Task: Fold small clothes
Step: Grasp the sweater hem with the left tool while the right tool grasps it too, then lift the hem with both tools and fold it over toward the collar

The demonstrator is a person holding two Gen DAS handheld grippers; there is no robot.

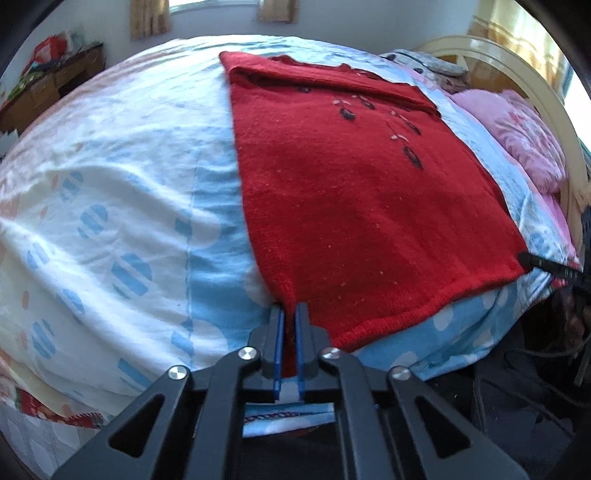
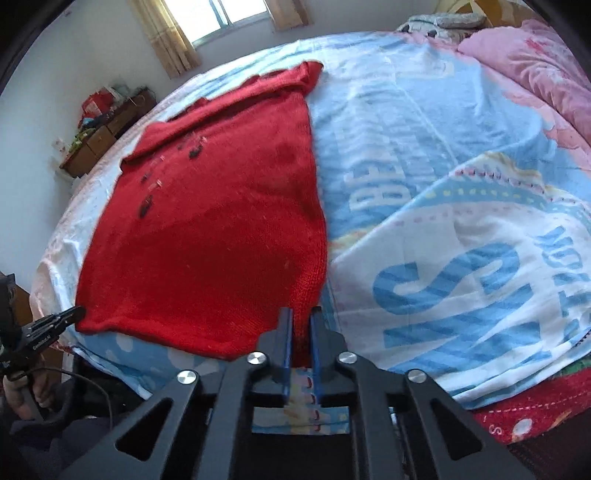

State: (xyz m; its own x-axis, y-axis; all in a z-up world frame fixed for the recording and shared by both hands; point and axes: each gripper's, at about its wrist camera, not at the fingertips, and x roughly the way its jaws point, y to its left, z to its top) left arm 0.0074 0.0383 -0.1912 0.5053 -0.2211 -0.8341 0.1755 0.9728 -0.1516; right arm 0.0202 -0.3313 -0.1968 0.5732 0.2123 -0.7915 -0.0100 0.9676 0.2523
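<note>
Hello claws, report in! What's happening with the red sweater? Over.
Left claw shut on sweater hem corner. Right claw shut on the other hem corner. Sweater flat on bed, sleeves folded in. Nothing blocking.

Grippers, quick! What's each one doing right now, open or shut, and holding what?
Left gripper: shut on the near left corner of the red sweater.
Right gripper: shut on the sweater's near right corner.

Daylight enters through the far window [image 2: 225, 14], which is overexposed to white. It makes the bed sheet [image 1: 110, 155] bright and slightly washed out. Both views show strong fisheye bending and dark corners. The sweater [image 2: 207, 229] looks softly blurred, and the near bottom area stays in shadow.
</note>
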